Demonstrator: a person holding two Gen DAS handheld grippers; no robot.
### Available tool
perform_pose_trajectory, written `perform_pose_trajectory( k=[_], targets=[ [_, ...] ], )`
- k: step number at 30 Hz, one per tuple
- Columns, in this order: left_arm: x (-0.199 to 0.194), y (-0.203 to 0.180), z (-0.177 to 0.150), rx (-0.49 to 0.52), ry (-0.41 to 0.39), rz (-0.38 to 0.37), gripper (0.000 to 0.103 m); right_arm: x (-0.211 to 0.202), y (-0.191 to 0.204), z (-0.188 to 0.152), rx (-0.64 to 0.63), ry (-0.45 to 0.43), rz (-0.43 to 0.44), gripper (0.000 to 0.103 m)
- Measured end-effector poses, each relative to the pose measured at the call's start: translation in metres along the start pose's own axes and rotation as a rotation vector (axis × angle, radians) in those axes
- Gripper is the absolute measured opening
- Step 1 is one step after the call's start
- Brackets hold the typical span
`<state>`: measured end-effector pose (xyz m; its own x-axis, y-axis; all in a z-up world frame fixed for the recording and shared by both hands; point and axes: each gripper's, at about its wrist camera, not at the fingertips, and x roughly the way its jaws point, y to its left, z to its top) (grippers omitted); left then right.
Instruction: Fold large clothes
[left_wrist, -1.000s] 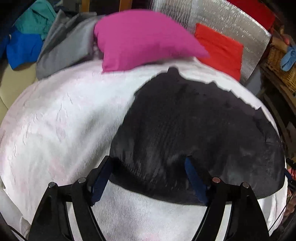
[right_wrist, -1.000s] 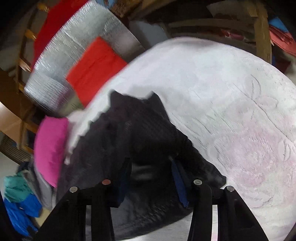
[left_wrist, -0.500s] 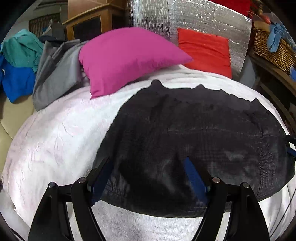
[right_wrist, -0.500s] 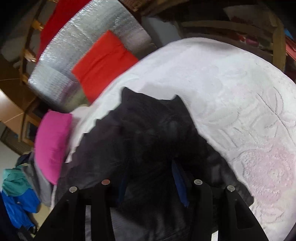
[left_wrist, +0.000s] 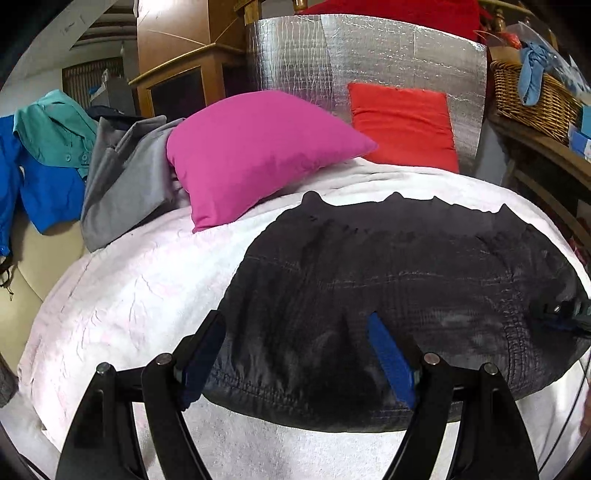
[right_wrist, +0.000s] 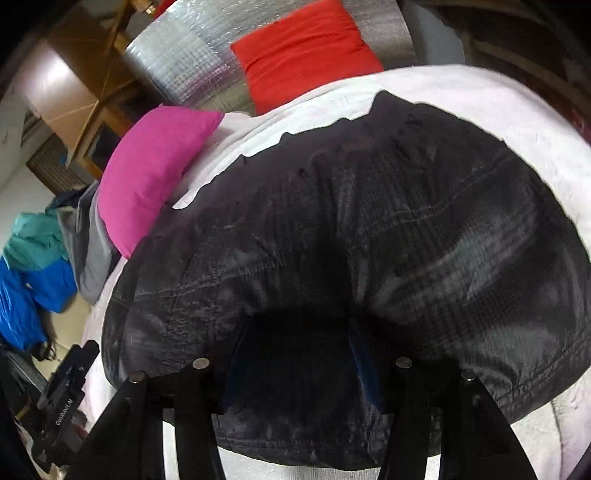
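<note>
1. Garment: dark woven cloth, faint sheen, stitched hems.
2. Bedcover: white cloth, embossed, matt.
3. Panel: quilted silver foil, glossy.
4. Basket: woven wicker.
5. Cabinet: wood, smooth.

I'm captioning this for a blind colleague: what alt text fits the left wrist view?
A black garment lies spread on a white bedspread, with the open left gripper over its near hem. Behind it sit a pink pillow, a red pillow and piled clothes.
</note>
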<state>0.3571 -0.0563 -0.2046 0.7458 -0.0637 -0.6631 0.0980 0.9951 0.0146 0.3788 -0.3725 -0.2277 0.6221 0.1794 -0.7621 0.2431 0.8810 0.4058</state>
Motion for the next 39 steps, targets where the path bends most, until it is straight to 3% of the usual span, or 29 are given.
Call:
perform_pose_trajectory(
  k=[2, 7, 8, 12, 15, 22, 29, 33, 39],
  targets=[
    [-0.001, 0.001, 0.0, 0.001, -0.006, 0.008, 0.08, -0.012, -0.006, 0.001, 0.051, -0.028, 0.059, 0.057],
    [-0.002, 0.003, 0.0, -0.004, -0.008, 0.013, 0.08, -0.047, -0.03, 0.007, 0.123, -0.165, 0.06, 0.06],
    [-0.002, 0.003, 0.0, -0.003, -0.009, 0.016, 0.08, -0.052, -0.034, 0.008, 0.147, -0.181, 0.068, 0.064],
    [-0.003, 0.003, -0.001, 0.0, -0.011, 0.02, 0.08, -0.064, -0.058, 0.015, 0.238, -0.244, 0.099, 0.066],
    [-0.002, 0.002, -0.001, -0.001, -0.009, 0.025, 0.08, -0.071, -0.064, 0.015, 0.247, -0.24, 0.124, 0.066],
    [0.0, -0.005, -0.002, 0.015, -0.007, 0.027, 0.08, -0.059, -0.061, 0.012, 0.226, -0.204, 0.086, 0.066],
    [0.002, -0.007, -0.003, 0.018, 0.004, 0.034, 0.08, -0.023, -0.066, 0.008, 0.219, -0.073, 0.006, 0.066],
    [0.002, -0.007, -0.004, 0.023, 0.004, 0.04, 0.08, -0.029, -0.064, 0.008, 0.209, -0.087, 0.009, 0.066],
    [0.001, -0.003, -0.003, 0.017, 0.002, 0.043, 0.08, -0.053, -0.071, 0.01, 0.236, -0.184, 0.053, 0.066]
  ],
)
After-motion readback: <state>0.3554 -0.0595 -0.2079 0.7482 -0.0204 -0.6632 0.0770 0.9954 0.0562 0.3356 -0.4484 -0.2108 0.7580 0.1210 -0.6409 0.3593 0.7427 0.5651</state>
